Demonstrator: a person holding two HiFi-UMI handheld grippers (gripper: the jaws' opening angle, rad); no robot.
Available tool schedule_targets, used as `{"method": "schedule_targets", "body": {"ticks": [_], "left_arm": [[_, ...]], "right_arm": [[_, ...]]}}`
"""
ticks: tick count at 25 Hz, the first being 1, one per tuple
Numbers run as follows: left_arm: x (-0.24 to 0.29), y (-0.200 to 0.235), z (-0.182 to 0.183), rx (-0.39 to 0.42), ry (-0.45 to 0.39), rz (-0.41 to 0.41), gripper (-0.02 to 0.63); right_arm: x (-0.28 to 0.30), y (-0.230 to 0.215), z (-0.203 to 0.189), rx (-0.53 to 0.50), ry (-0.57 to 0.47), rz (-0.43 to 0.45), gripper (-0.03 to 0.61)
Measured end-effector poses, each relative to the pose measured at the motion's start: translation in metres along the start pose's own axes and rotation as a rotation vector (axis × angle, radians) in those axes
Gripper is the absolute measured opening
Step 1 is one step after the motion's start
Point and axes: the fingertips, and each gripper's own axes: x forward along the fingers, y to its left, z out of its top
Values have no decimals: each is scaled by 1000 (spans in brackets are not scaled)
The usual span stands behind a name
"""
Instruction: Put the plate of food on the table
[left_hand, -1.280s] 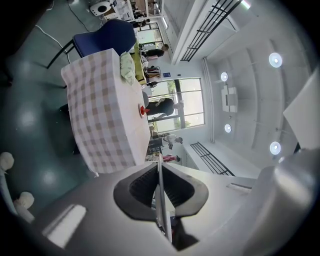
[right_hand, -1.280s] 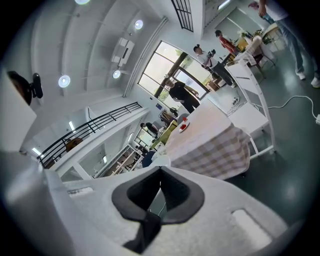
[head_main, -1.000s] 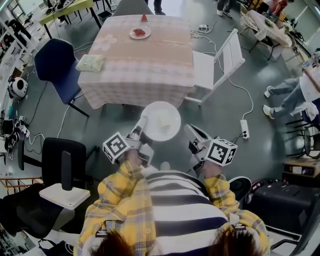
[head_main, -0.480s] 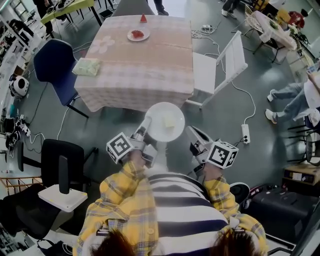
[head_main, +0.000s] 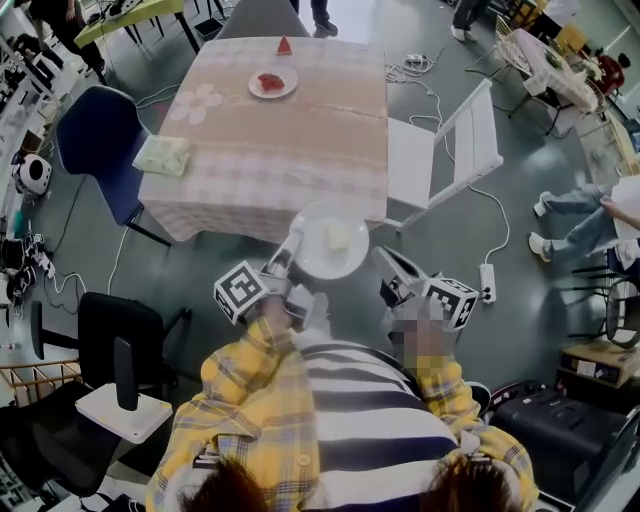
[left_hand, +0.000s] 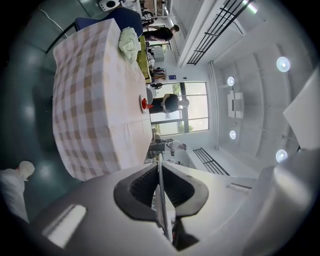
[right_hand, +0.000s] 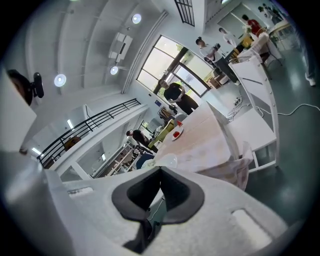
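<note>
Left claw (head_main: 292, 245): clamped on the white plate's (head_main: 315, 260) rim, lower centre.
Right claw (head_main: 390, 263): closed, empty, right of plate.
Desk (head_main: 300, 140): upper centre, above plate.

Just ahead of the left gripper's fingers (head_main: 286, 255) a table (head_main: 300, 150) in a checked cloth is standing on the grey-green floor (head_main: 450, 260). A white folding chair (head_main: 440, 150) is sitting beyond the right gripper's fingers (head_main: 397, 268), and a blue chair (head_main: 95, 135) is standing well to the left (a black chair (head_main: 125, 330) is sitting behind them). Tall windows (left_hand: 182, 107) are glowing past the table, and round ceiling lamps (left_hand: 283, 64) are shining.
</note>
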Motion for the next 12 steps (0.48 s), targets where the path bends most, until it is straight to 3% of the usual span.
{"method": "schedule_targets", "body": {"ticks": [12], "left_arm": [[66,11,44,13,8,23,15]], "right_arm": [[65,-30,53,7,10,-28,-3]]}}
